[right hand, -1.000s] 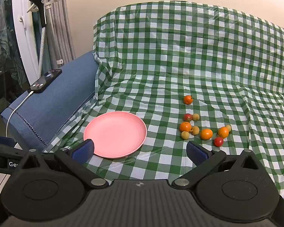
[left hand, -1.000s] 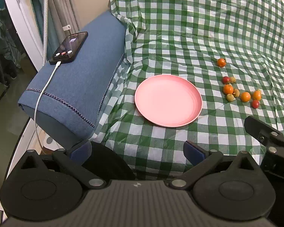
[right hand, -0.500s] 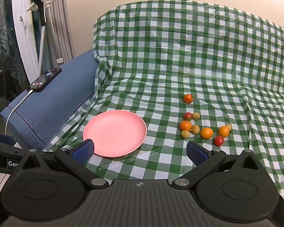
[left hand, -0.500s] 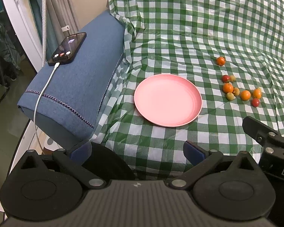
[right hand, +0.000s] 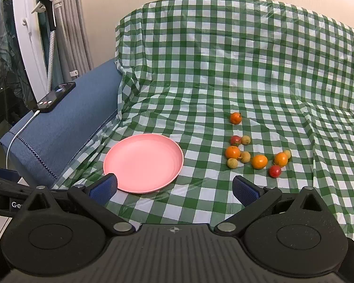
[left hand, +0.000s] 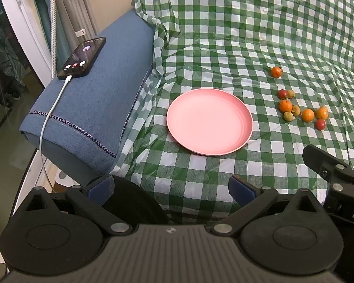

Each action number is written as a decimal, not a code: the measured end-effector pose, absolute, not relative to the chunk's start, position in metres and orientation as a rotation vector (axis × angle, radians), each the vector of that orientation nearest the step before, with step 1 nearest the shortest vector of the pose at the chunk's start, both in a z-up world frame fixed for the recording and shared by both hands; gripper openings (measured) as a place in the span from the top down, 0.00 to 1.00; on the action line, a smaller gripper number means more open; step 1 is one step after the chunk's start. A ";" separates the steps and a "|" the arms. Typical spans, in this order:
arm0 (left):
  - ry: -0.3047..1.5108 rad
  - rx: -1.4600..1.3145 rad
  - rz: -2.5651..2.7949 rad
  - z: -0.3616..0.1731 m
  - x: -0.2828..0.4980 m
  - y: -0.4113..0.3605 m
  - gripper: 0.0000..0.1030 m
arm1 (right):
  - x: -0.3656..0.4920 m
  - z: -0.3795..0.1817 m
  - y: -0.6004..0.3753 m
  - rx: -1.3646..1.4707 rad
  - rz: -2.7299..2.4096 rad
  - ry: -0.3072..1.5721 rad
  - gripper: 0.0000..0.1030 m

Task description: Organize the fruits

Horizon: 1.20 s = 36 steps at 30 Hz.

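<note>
Holding both tools spread and empty, left tool [left hand: 172,185] and right tool [right hand: 174,186], I'd send the right one to the fruits [right hand: 258,161] (loose on the checkered cloth, beside the bare pink plate [right hand: 142,166]), pinching gently.

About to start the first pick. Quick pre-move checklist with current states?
1. Pink plate bare, ready for fruit: ok.
2. Fruits loose on the checked cloth, none on the plate: ok.
3. Right tool open, holding nothing: ok.
4. Left tool open, holding nothing: ok.
5. Fruits spaced for a clean single grasp: not ok, several touch; the far orange one sits alone.
6. Cloth flat under fruits: cannot tell, wrinkles nearby.
</note>
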<state>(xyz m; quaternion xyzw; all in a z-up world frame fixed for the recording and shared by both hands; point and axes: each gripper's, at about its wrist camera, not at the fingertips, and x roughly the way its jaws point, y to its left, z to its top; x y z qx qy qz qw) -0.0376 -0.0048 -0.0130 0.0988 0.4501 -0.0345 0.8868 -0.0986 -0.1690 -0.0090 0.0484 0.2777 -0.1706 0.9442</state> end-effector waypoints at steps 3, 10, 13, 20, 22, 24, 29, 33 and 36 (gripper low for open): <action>0.940 0.210 -0.071 -0.014 -0.037 -0.006 0.00 | -0.093 -0.015 -0.171 0.079 -0.353 0.558 0.00; 0.954 0.233 -0.062 -0.015 -0.029 -0.010 0.00 | -0.091 -0.019 -0.174 0.083 -0.364 0.532 0.00; 0.947 0.257 -0.063 -0.013 -0.026 -0.020 0.00 | -0.095 -0.021 -0.184 0.120 -0.363 0.500 0.00; 0.977 0.283 -0.116 -0.018 -0.004 -0.060 0.00 | -0.112 -0.032 -0.233 0.208 -0.487 0.447 0.00; 0.991 0.279 -0.141 -0.020 0.007 -0.078 0.00 | -0.118 -0.038 -0.258 0.198 -0.548 0.452 0.00; 1.003 0.266 -0.169 -0.024 0.020 -0.098 0.00 | -0.123 -0.048 -0.287 0.211 -0.609 0.459 0.00; 1.051 0.240 -0.214 -0.042 0.060 -0.149 0.00 | -0.112 -0.078 -0.357 0.275 -0.729 0.506 0.00; 1.036 0.304 -0.239 -0.064 0.099 -0.201 0.00 | -0.083 -0.110 -0.407 0.289 -0.775 0.571 0.00; 1.035 0.356 -0.268 -0.087 0.131 -0.240 0.00 | -0.053 -0.134 -0.436 0.276 -0.752 0.616 0.01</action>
